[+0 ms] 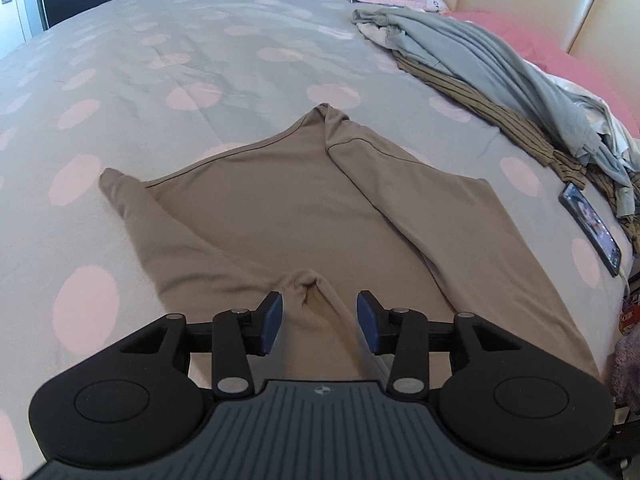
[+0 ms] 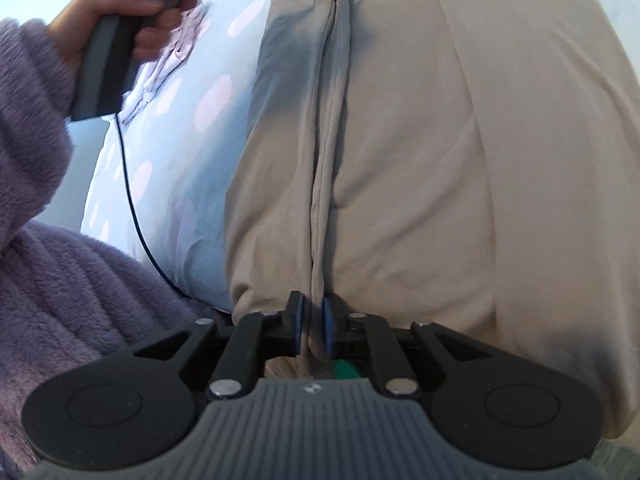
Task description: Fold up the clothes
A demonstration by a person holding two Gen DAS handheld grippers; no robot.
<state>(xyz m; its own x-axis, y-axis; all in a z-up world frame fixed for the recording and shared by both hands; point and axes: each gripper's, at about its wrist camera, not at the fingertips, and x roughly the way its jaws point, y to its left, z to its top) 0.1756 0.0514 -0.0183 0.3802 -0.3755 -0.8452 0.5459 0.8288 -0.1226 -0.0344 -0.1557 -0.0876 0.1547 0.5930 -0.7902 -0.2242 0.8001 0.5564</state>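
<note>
**Desk:** Fingers first — what did they have?

**Photographer:** Left gripper [image 1: 319,318] stood with its blue pads [image 1: 272,318] apart, straddling a bunched cuff of the taupe top [image 1: 288,216] without pressing on it. Right gripper [image 2: 313,330] was nearly closed, a folded seam ridge running between its pads [image 2: 329,330]; whether they pinched the cloth or only flanked it, I could not tell.

**Desk:** And the garment itself?

**Photographer:** Spread flat on the polka-dot duvet [image 1: 160,60], both long sleeves laid inward over the body, cuffs near the hem closest to the left gripper. The right wrist view showed the same cloth close up, draped in soft ridges.

**Desk:** How would it have handled?

**Photographer:** By its look, light and limp, a thin stretchy knit that sagged and creased wherever unsupported. Nothing fragile, though a single layer could have slid out of a shallow pinch. Doubled seams, the hem and the cuffs looked the surest holds, one grip per side to keep the fold square.

**Desk:** Anything around it?

**Photographer:** A heap of unfolded clothes [image 1: 500,80] lay beyond on the right, a phone [image 1: 592,228] beside it near the bed's edge, well clear of the top. A hand [image 2: 120,20] in a fuzzy lilac sleeve [image 2: 28,120] held the other tool's handle.
</note>
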